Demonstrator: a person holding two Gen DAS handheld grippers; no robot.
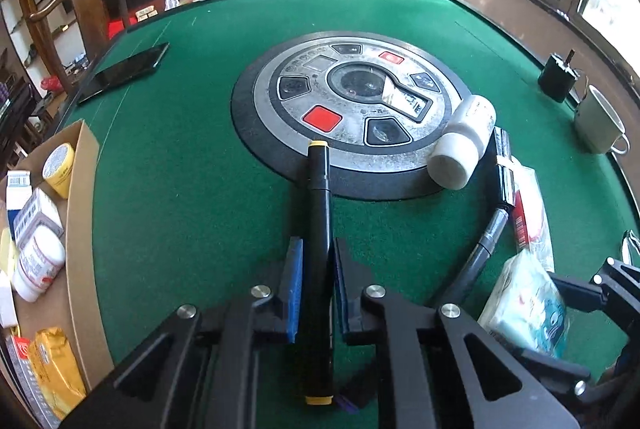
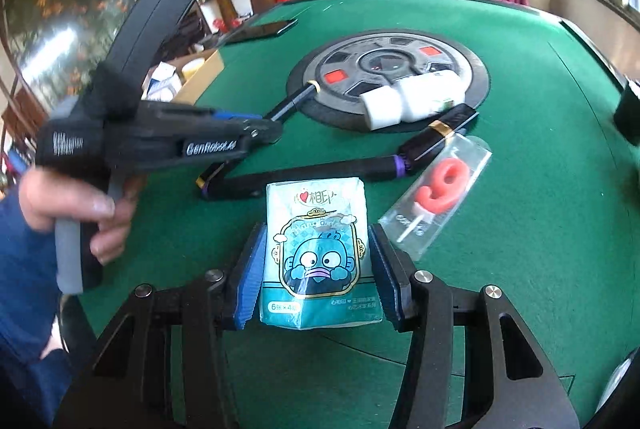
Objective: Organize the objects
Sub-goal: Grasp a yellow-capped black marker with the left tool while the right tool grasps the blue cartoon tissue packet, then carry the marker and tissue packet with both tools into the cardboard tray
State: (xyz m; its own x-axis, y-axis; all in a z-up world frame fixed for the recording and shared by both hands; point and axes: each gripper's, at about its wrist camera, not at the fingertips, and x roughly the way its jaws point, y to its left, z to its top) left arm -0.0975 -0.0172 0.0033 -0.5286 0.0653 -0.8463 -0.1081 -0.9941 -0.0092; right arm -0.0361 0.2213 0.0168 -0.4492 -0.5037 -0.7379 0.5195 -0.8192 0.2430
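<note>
Nearest to the left wrist camera is the left gripper [image 1: 314,293], its 2 blue pads closed on the long black marker with yellow end caps [image 1: 318,229]. The marker lies along the fingers; its far cap rests on the edge of the round grey control panel [image 1: 352,109] ahead, and its near end passes back under the camera. I judge that the step in hand is carrying this marker to the open brown cardboard box [image 1: 80,197], which stands to the left of this gripper. To do it well, the squeeze should be firm, because the barrel is smooth and round, and the marker should be lifted clear of the panel edge before swinging left, then lowered over the box wall and not pushed against it.

The box already holds a yellow round jar [image 1: 60,165], a white bottle with red print [image 1: 38,265], some small white cartons and a yellow packet [image 1: 56,365].

Further right, the right gripper [image 2: 316,269] stands wide open around the flat tissue packet with a blue cartoon fish [image 2: 316,241]. The packet lies on the green felt table [image 2: 520,269] between the pads; whether they touch it I cannot tell. The pads should close on its 2 long sides gently, as it is soft.

Ahead and to the right of that gripper lie a white plastic bottle on its side [image 2: 412,99] and a red number-9 candle in a clear wrapper [image 2: 440,189].
</note>
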